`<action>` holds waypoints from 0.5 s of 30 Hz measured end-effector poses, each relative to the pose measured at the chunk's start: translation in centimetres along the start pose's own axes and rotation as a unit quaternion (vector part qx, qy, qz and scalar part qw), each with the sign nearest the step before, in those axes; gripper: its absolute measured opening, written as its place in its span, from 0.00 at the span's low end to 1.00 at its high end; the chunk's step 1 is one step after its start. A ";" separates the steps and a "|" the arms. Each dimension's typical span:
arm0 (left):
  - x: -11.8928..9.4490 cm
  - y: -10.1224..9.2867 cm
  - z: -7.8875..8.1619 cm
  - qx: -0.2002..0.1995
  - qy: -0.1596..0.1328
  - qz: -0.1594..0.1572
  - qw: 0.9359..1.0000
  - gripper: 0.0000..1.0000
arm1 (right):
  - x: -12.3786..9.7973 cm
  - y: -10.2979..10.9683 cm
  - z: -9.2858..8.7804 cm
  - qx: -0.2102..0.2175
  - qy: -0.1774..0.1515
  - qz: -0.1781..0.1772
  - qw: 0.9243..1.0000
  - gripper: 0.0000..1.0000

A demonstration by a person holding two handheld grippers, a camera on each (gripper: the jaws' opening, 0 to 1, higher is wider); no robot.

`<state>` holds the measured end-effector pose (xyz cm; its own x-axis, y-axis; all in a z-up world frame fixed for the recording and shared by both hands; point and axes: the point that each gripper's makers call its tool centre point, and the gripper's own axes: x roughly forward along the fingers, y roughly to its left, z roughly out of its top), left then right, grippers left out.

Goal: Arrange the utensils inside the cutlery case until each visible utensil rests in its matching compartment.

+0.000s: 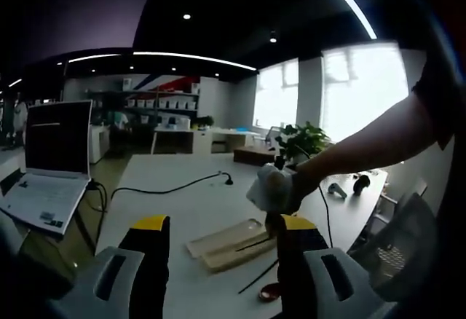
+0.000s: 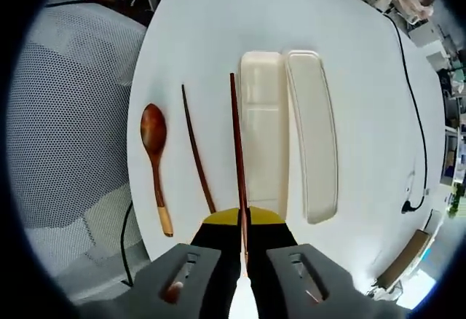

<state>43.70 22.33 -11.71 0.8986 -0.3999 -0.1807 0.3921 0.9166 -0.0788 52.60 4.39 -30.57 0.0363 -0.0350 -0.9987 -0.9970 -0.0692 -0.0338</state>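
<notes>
While clamped on 1 chopstick (image 2: 237, 151), the right gripper (image 2: 244, 250) points down over the case (image 2: 263, 115).

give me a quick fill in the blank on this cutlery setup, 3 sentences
1. The right gripper is shut on one ____.
2. The wooden spoon lies on the ____ table, apart from the case.
3. The case's lid lies ____ the case, not on top of it.

Missing words: chopstick; white; beside
</notes>
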 end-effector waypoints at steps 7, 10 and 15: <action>-0.1 0.3 0.3 0.004 -0.007 0.008 1.000 0.61 | 0.0 -0.3 0.9 -0.008 0.000 -0.003 1.000 0.00; 0.0 0.3 0.1 -0.002 -0.003 0.006 1.000 0.61 | 0.1 -0.4 1.3 -0.015 0.003 -0.001 1.000 0.00; 0.0 0.3 0.1 0.001 -0.002 0.007 1.000 0.61 | 0.2 -1.0 2.2 -0.009 -0.002 -0.002 1.000 0.00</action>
<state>43.83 22.65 -11.66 0.9050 -0.3868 -0.1769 0.3797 0.9222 -0.0740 53.48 6.64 -30.81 0.0407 -0.0297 -0.9987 -0.9954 -0.0882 -0.0379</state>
